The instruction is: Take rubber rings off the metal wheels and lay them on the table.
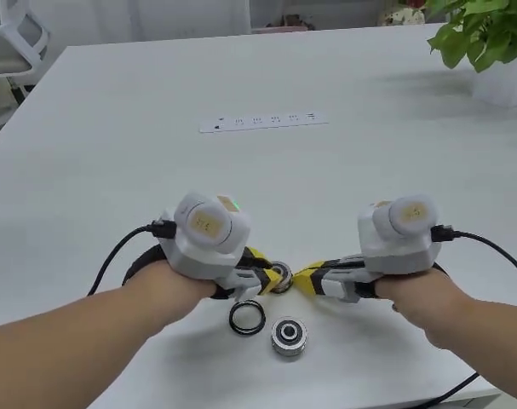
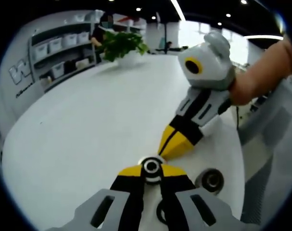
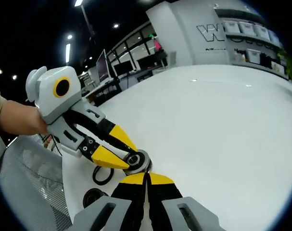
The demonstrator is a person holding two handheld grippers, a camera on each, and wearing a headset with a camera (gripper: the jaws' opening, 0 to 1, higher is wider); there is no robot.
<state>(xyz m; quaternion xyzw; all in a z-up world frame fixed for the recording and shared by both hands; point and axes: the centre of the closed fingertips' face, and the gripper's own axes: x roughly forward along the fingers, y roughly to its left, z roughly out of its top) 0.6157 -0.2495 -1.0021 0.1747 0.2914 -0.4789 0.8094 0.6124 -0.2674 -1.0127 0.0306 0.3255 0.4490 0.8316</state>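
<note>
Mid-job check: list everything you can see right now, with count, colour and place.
table: 1, white, under everything
power strip: 1, white, mid-table beyond the grippers
plant: 1, green, far right of the table
chair: 1, white, past the far left corner
held wheel: 1, silver metal, between the two grippers
loose wheel: 1, silver metal, on the table near the front edge
rubber ring: 1, black, flat on the table left of the loose wheel
cable: 1 per gripper, black, trailing toward the person
left hand-held gripper: 1, white with yellow-black jaws, shut on the held wheel
right hand-held gripper: 1, same colours, jaws closed, tips at the held wheel
</note>
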